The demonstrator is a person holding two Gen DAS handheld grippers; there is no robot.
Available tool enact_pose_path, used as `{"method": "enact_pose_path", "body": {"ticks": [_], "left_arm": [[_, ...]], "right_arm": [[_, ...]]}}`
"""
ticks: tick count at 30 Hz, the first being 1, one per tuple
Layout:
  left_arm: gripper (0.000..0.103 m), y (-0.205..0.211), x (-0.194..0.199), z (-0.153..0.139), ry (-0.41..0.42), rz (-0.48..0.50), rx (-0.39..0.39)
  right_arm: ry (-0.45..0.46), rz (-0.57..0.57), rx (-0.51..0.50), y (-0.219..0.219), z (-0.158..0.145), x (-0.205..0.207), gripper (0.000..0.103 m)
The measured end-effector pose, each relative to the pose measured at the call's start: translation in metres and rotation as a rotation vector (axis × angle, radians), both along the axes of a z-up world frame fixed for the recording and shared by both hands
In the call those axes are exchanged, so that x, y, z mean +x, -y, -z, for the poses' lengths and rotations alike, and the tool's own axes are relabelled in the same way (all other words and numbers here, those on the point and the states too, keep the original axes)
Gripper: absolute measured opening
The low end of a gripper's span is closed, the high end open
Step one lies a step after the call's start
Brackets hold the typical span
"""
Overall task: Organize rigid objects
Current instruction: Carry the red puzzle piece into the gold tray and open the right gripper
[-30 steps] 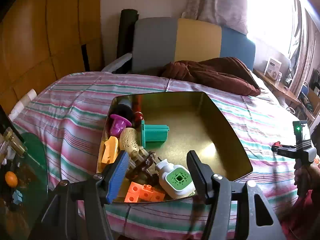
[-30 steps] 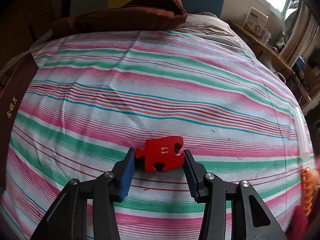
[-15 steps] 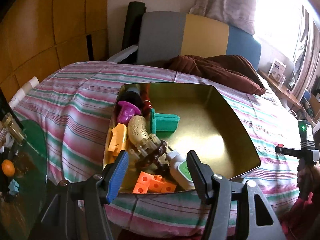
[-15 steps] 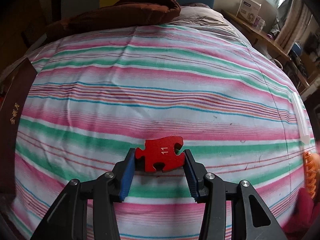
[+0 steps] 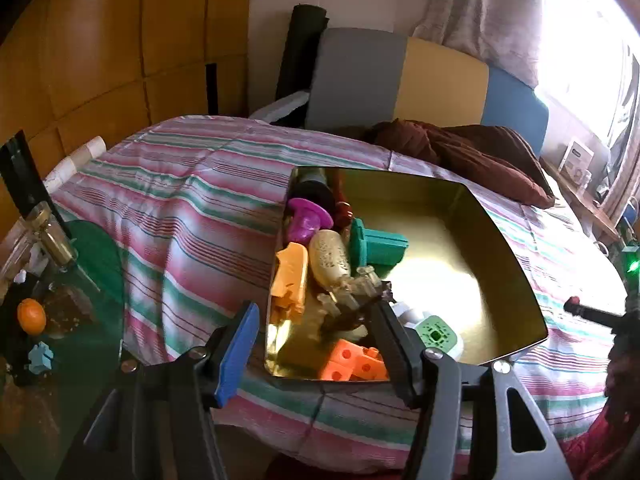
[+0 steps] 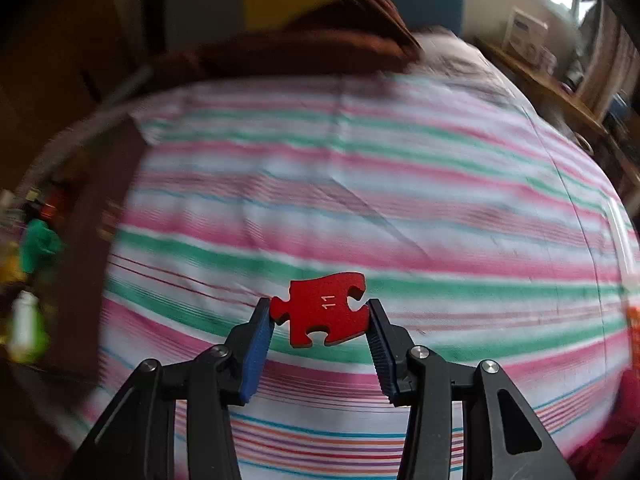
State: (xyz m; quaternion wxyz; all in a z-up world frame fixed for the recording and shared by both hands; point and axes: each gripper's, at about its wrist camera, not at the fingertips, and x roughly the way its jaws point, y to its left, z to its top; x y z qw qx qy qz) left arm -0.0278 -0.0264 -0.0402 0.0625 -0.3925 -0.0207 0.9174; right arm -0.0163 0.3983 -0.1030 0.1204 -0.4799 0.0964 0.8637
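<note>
Now the right gripper [image 6: 320,320] is clamping the red puzzle piece [image 6: 326,309] above the striped bedspread [image 6: 360,184]; it should be keeping level toward the gold tray [image 5: 516,276]. The left gripper [image 5: 316,344], empty, is narrowing slightly. Since earlier, the right view is swinging tray-ward.

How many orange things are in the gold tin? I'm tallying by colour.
2 visible in the gold tin: an orange toy against its left wall, and an orange block piece at the near edge. More may hide under the pile.
</note>
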Motion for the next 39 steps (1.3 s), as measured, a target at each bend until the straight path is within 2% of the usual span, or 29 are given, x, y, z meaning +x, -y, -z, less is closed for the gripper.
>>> {"method": "enact_pose_path", "body": {"ticks": [2,6,10,14,19,27,28,30,39], "left_arm": [[0.060,0.002,-0.001,0.001,0.004,-0.009,0.000],[0.060,0.005,-0.003,0.003,0.012,-0.019,0.008],[0.060,0.007,-0.003,0.003,0.011,-0.018,0.012],[0.060,0.009,-0.004,0.004,0.014,-0.019,0.018],[0.060,0.012,-0.006,0.006,0.018,-0.020,0.030],[0.060,0.017,-0.010,0.014,0.033,-0.023,0.033],[0.060,0.018,-0.011,0.015,0.038,-0.025,0.031],[0.060,0.019,-0.012,0.018,0.043,-0.032,0.030],[0.060,0.020,-0.013,0.021,0.046,-0.046,0.019]], "right_arm": [[-0.061,-0.051,-0.013,0.018,-0.020,-0.003,0.047],[-0.159,-0.222,-0.036,0.076,-0.055,-0.014,0.047],[-0.188,-0.352,-0.051,0.133,-0.066,-0.032,0.047],[-0.166,-0.439,-0.071,0.180,-0.065,-0.049,0.047],[-0.089,-0.460,-0.077,0.213,-0.044,-0.078,0.047],[0.032,-0.448,-0.100,0.243,0.002,-0.110,0.048],[0.039,-0.445,-0.103,0.244,0.005,-0.111,0.049],[0.061,-0.421,-0.108,0.245,0.015,-0.114,0.059],[0.029,-0.412,-0.104,0.245,0.020,-0.104,0.066]]}}
